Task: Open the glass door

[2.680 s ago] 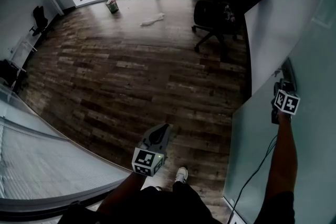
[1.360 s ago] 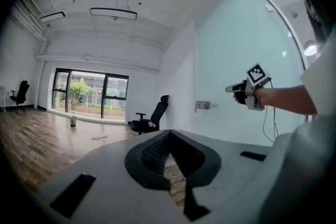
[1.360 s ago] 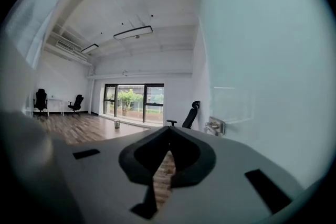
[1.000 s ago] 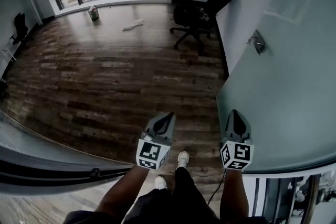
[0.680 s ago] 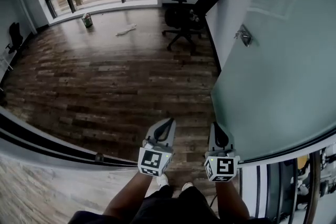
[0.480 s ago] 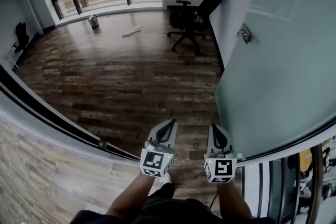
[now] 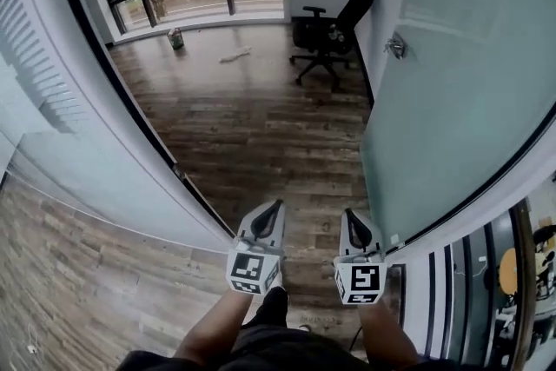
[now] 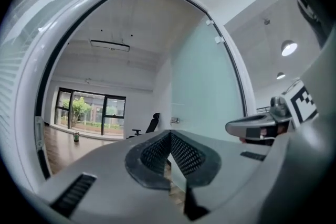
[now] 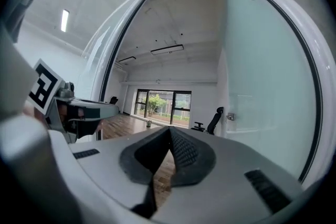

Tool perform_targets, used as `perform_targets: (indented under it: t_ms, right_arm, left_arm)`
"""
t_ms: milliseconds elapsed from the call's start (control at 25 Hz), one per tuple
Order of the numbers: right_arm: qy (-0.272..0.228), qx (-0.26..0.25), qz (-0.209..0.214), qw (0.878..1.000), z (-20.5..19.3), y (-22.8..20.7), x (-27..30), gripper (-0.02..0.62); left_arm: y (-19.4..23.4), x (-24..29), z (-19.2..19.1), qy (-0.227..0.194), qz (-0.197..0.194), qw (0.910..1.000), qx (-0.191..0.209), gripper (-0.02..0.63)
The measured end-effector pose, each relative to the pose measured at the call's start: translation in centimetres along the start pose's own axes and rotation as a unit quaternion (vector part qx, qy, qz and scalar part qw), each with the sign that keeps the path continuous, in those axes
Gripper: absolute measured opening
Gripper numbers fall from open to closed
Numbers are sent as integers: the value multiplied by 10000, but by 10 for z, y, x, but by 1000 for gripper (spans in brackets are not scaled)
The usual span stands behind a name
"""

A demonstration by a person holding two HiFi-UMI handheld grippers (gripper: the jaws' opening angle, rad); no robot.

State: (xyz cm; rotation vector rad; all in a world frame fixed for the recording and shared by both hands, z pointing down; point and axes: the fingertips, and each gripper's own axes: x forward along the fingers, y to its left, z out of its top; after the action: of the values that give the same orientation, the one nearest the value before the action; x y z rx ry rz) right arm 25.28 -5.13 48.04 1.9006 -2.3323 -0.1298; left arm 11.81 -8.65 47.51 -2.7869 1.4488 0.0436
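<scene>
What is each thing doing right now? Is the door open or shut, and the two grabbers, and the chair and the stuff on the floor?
Glass door: open, standing inward along the right wall.
Left gripper: shut, empty.
Right gripper: shut, empty.
Office chair: upright, by the wall.
Can: upright on the floor.
White scrap: lying flat on the floor.

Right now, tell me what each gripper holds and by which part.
Nothing. The left gripper and the right gripper are both shut and empty; neither touches the glass door or its handle.
</scene>
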Motion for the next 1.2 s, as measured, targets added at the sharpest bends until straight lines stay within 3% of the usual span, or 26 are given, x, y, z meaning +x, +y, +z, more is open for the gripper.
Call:
perform_targets:
  t_ms: [160,440,760,1200]
  right_arm:
    - [-40,-104,130,9999,4,19,-50,15]
    - [-124,209,76,9997,13,25,-107,15]
    - [-68,147,-161,9997,21,52,-152,15]
    - [50,95,-464,9989,31,128,-212,15]
  left_arm:
    - [-30,-54,8,-14,139,9999,25,-2]
    - [-69,-115,27,31,123,9998,149,-2]
    - [-70,-167,27,142,49,9998,138,-2]
    - [-52,-255,9,294,-194,9994,-57,-2]
